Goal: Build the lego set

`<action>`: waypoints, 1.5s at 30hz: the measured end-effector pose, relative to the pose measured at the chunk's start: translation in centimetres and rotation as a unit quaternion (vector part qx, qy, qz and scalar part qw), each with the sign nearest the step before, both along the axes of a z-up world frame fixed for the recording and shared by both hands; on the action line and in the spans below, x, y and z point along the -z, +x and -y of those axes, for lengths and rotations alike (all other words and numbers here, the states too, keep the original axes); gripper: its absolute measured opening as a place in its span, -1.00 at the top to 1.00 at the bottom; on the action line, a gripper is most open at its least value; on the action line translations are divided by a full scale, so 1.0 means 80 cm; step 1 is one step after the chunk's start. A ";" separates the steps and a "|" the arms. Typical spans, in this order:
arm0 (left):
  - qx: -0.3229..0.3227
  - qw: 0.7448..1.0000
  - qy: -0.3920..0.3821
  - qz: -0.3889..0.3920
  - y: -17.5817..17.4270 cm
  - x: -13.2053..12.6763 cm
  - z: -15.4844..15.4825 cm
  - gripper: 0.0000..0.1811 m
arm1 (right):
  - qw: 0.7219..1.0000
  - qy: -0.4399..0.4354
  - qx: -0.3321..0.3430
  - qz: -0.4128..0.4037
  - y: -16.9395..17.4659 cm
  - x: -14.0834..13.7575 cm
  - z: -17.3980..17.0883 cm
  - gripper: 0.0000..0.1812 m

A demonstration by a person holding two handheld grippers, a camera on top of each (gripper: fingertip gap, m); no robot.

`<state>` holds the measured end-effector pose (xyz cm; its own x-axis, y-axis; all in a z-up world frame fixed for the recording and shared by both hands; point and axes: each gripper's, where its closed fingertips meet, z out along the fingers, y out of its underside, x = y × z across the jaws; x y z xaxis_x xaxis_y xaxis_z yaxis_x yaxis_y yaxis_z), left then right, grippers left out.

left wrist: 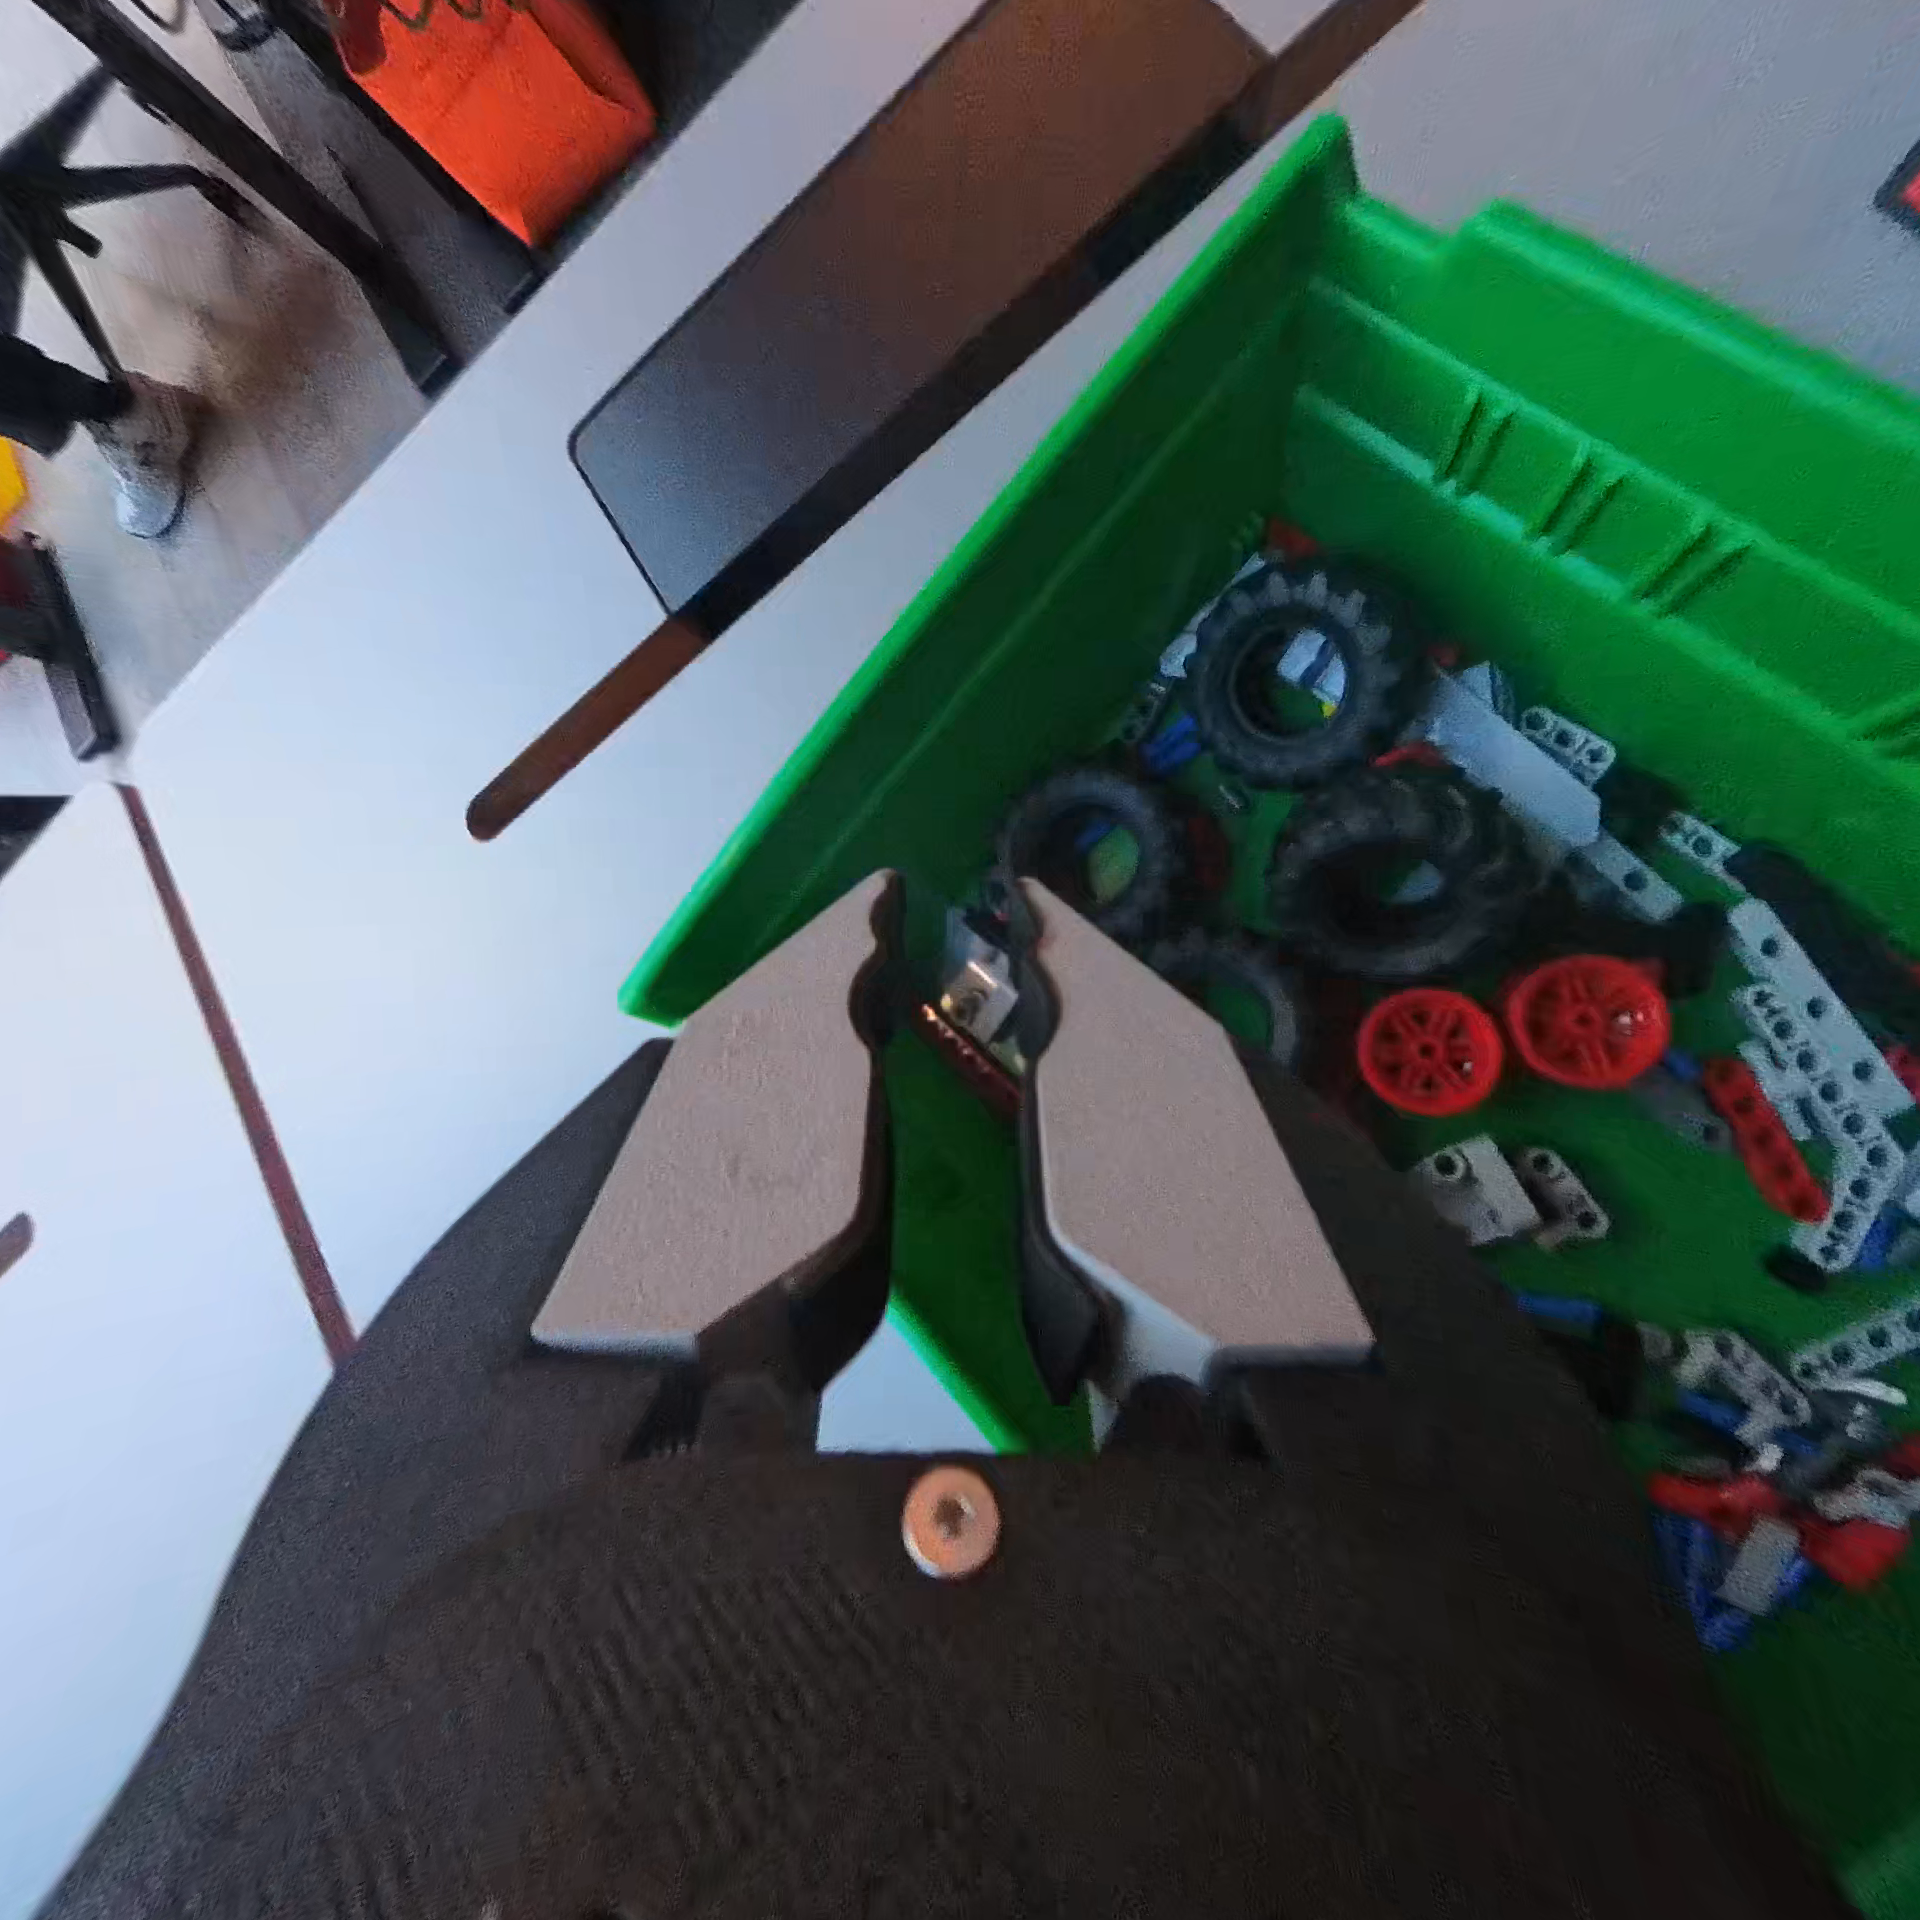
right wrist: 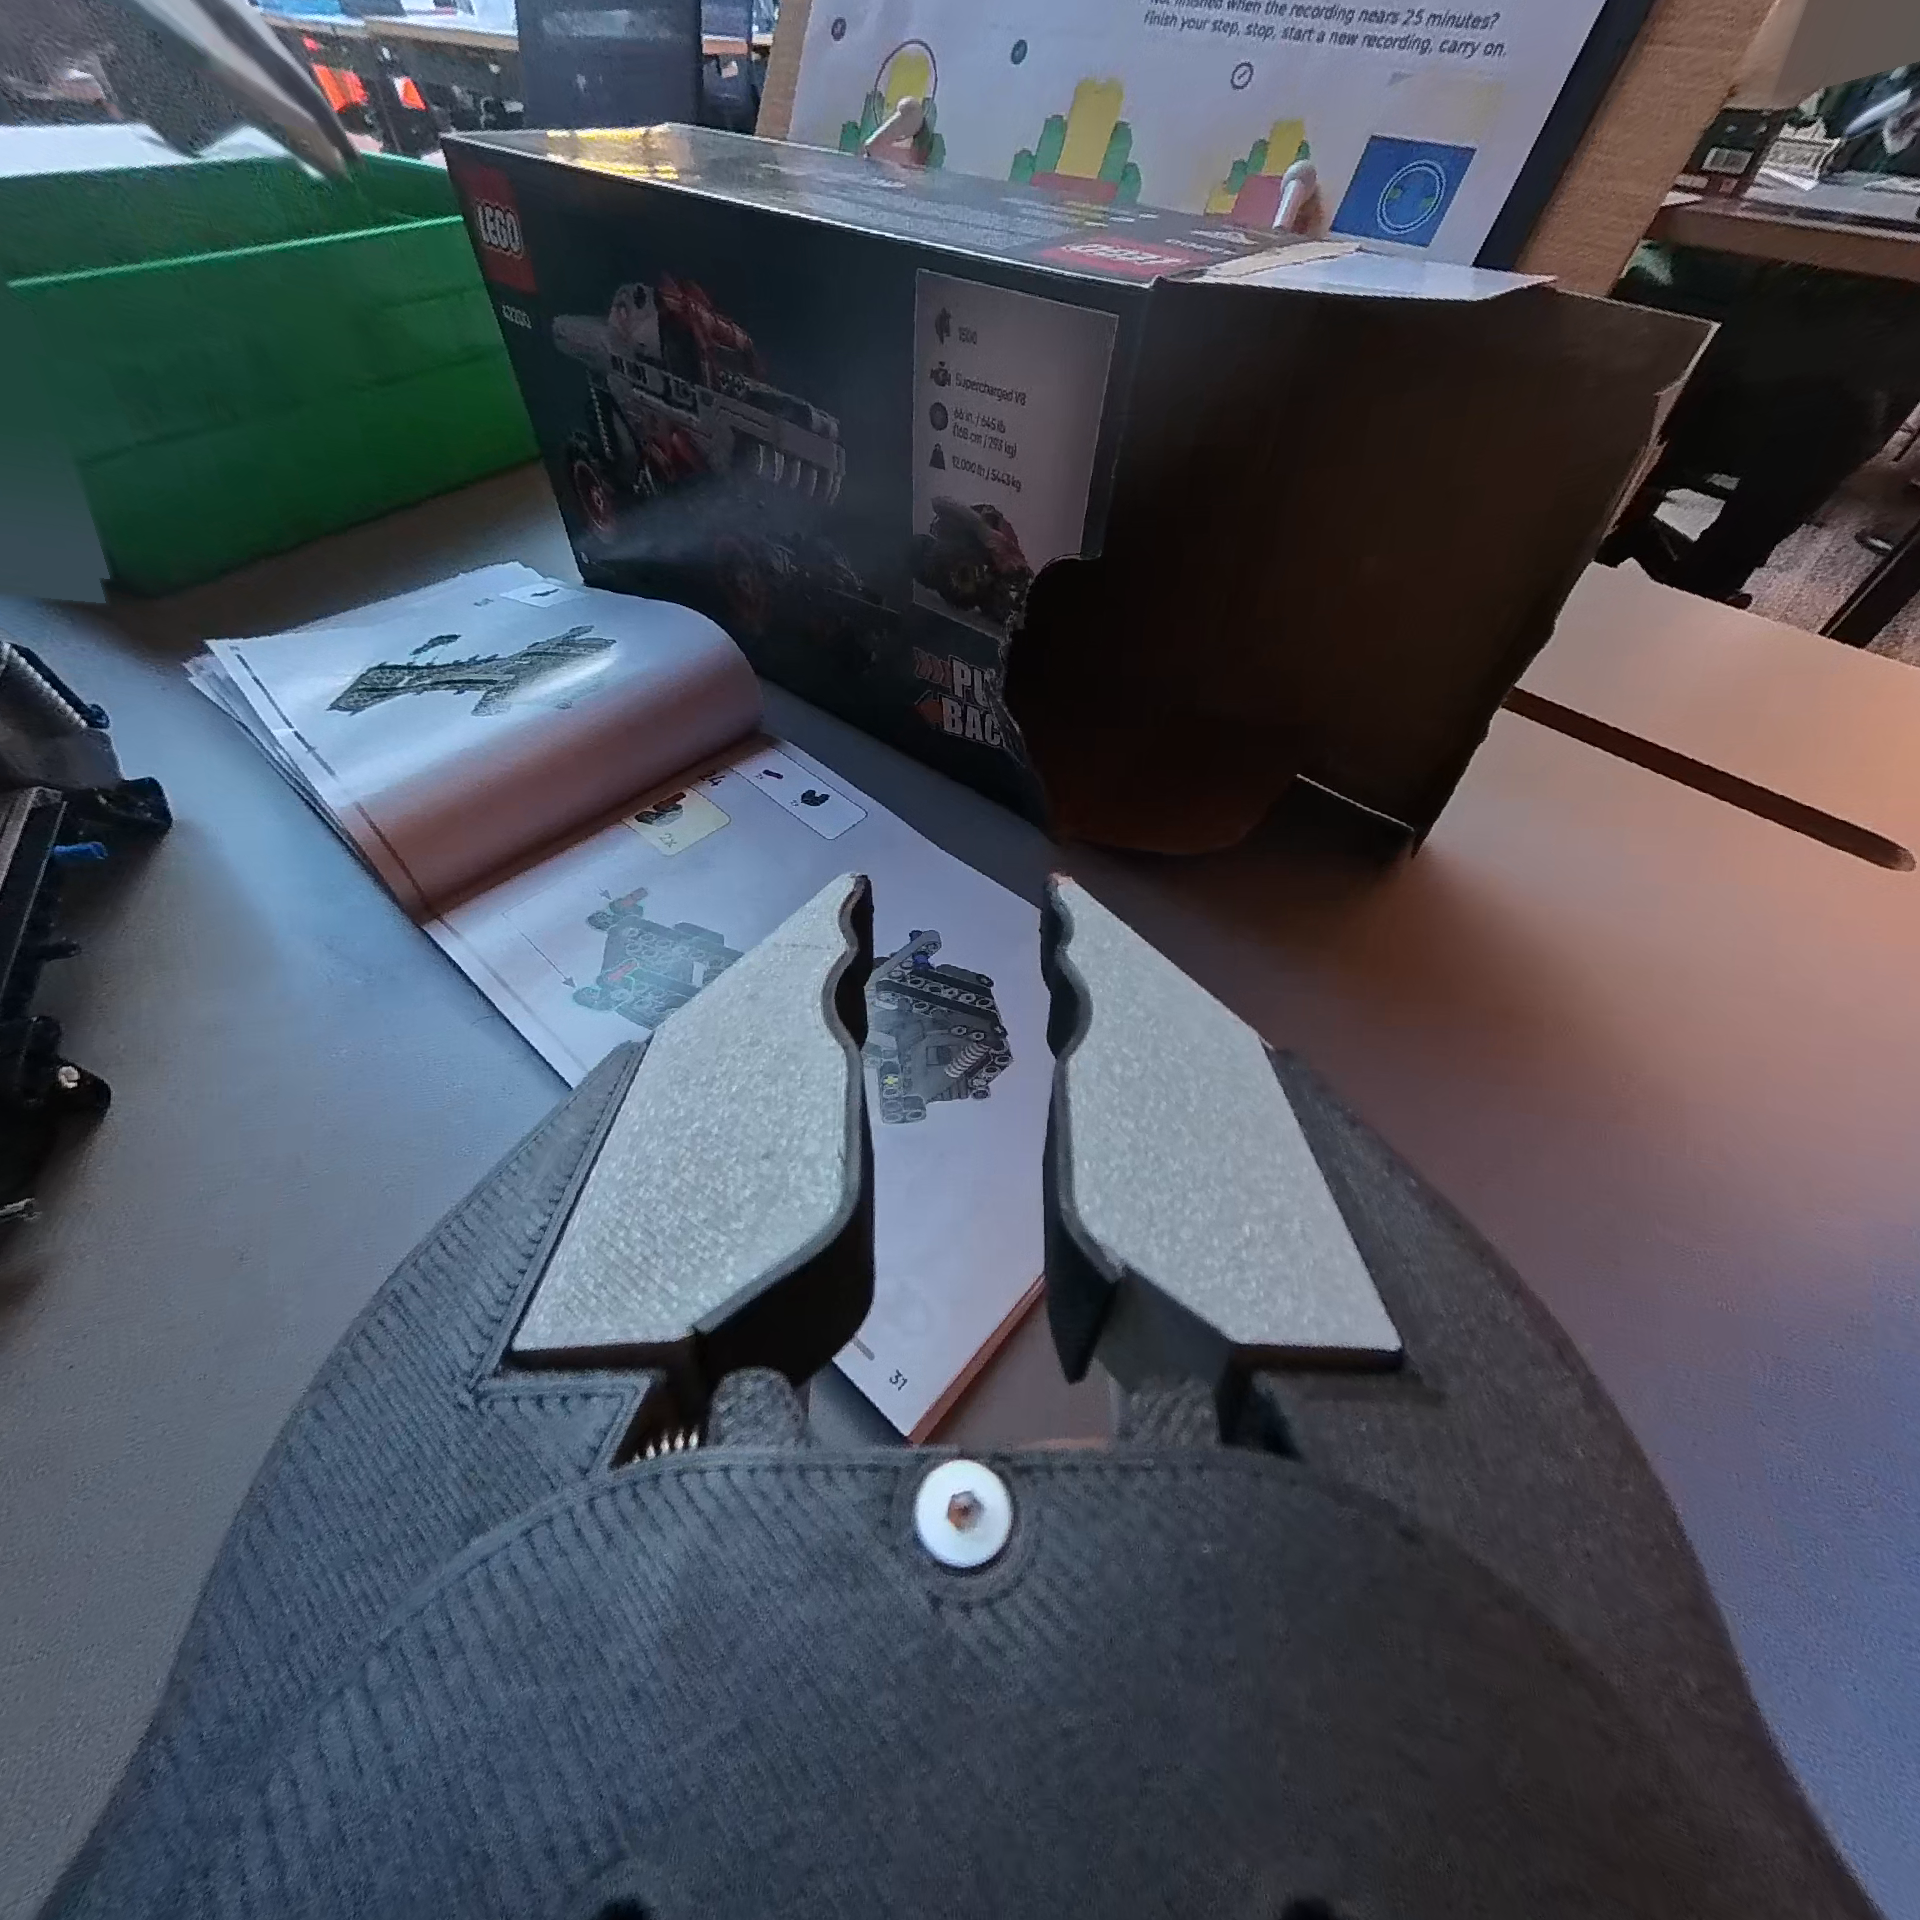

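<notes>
A green bin (left wrist: pixel 935 665) holds loose lego parts: black tyres (left wrist: pixel 1294 675), two red wheel hubs (left wrist: pixel 1429 1049), grey beams (left wrist: pixel 1818 1049) and small red and blue pieces. My left gripper (left wrist: pixel 961 904) is over the bin's near corner, shut on a small grey lego piece (left wrist: pixel 977 997) with a red bit under it. My right gripper (right wrist: pixel 956 904) is open and empty, just above the open instruction booklet (right wrist: pixel 582 831). The dark lego box (right wrist: pixel 831 436) stands behind the booklet. A dark, partly built model (right wrist: pixel 42 883) is at the left edge.
The bin also shows in the right wrist view (right wrist: pixel 239 364), left of the box. A poster board (right wrist: pixel 1143 94) stands behind the box. Beyond the white table (left wrist: pixel 364 831) are a dark chair back (left wrist: pixel 883 343), an orange bag (left wrist: pixel 499 114) and a person's shoe (left wrist: pixel 145 457). One gripper's finger ends stand about 60 cm off the other's.
</notes>
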<state>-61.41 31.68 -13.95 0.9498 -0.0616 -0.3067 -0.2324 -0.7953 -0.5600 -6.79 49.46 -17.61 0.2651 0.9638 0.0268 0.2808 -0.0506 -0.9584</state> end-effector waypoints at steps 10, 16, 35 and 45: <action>0.044 0.998 -0.029 0.043 0.028 0.033 -0.021 0.80 | 1.000 -0.004 0.005 -0.003 0.001 -0.001 -0.003 0.68; 0.058 0.996 -0.043 0.057 0.037 0.038 -0.018 0.80 | 1.000 -0.002 0.005 -0.002 0.001 -0.001 -0.002 0.67; 0.095 0.975 -0.198 0.026 0.049 0.082 0.031 0.98 | 1.000 0.002 -0.001 -0.001 0.000 -0.001 0.000 0.67; 0.162 0.979 0.001 0.126 0.112 0.016 -0.041 0.95 | 1.000 0.001 -0.006 0.000 -0.001 0.000 0.002 0.67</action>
